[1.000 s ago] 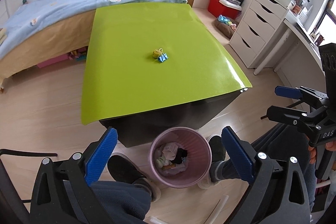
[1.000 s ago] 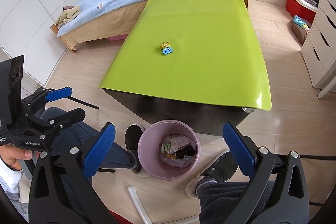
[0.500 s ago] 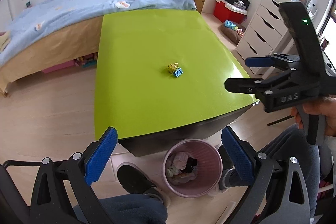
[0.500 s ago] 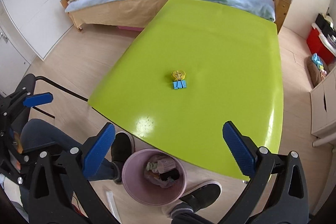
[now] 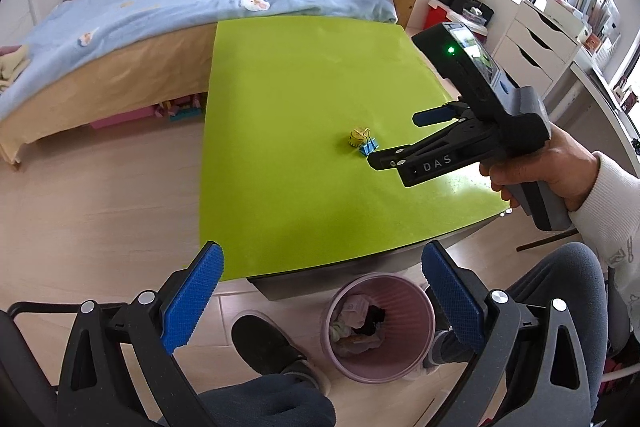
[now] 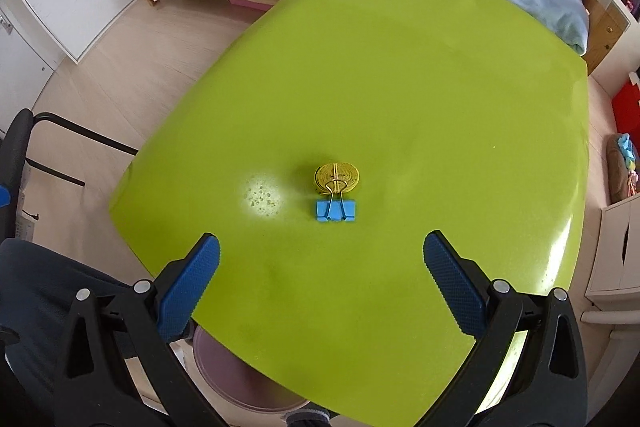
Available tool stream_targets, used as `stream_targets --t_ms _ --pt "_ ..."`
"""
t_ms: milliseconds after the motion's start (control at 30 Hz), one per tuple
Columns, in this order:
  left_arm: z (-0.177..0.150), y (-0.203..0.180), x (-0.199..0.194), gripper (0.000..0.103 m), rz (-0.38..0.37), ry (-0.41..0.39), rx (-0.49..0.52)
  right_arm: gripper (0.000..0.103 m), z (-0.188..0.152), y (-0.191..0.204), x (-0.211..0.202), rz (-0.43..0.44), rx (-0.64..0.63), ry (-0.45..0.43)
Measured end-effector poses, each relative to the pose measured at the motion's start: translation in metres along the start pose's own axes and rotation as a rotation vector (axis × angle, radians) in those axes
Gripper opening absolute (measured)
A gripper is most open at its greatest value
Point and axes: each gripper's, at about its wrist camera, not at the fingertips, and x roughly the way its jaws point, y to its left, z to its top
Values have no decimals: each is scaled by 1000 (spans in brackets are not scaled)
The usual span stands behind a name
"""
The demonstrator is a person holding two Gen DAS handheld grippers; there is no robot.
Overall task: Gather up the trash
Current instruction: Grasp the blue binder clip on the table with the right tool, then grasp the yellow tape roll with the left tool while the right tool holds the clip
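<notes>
The right gripper, jaws wide apart and empty, is the nearer one, with the blue binder clip and yellow coil dead ahead on the tabletop, clip's long axis crosswise to its fingers.

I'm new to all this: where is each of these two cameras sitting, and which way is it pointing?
Left wrist view: rides on the left hand-held gripper, held low before the green table; looks across it toward the bed. Shows its open blue fingers, the person's legs and a shoe, and the right hand-held gripper in the person's hand.
Right wrist view: rides on the right hand-held gripper, above the table, looking down at the blue binder clip and yellow coil. Shows its open fingers and a knee.
Shared: table, clip, coil, bed, pink trash bin.
</notes>
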Motion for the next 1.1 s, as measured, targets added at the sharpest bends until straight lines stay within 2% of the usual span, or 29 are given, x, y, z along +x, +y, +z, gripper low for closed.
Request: stream_targets --t_ms 33,67,200,367,500,567,733,1100 --pt "0 1 1 95 0 2 -1 89 2 -1 4 -1 -9 8" --pt "1 2 2 95 -2 5 -2 75 4 -2 10 -1 -17 20" --pt "3 6 4 95 -5 11 -14 63 9 -7 26 7 -23 51" --pt "5 8 7 95 -13 14 -17 34 8 -6 31 2 -33 56" --pt "5 10 10 95 -19 18 -25 31 7 -7 33 -5 -35 49" --pt "5 10 11 95 -22 20 -24 24 6 -5 34 -18 -39 41" --pt "7 9 12 95 -26 23 -23 24 4 -10 31 -17 -29 25" --pt "34 -6 27 95 -35 14 42 24 -21 -24 -11 -3 65 -37"
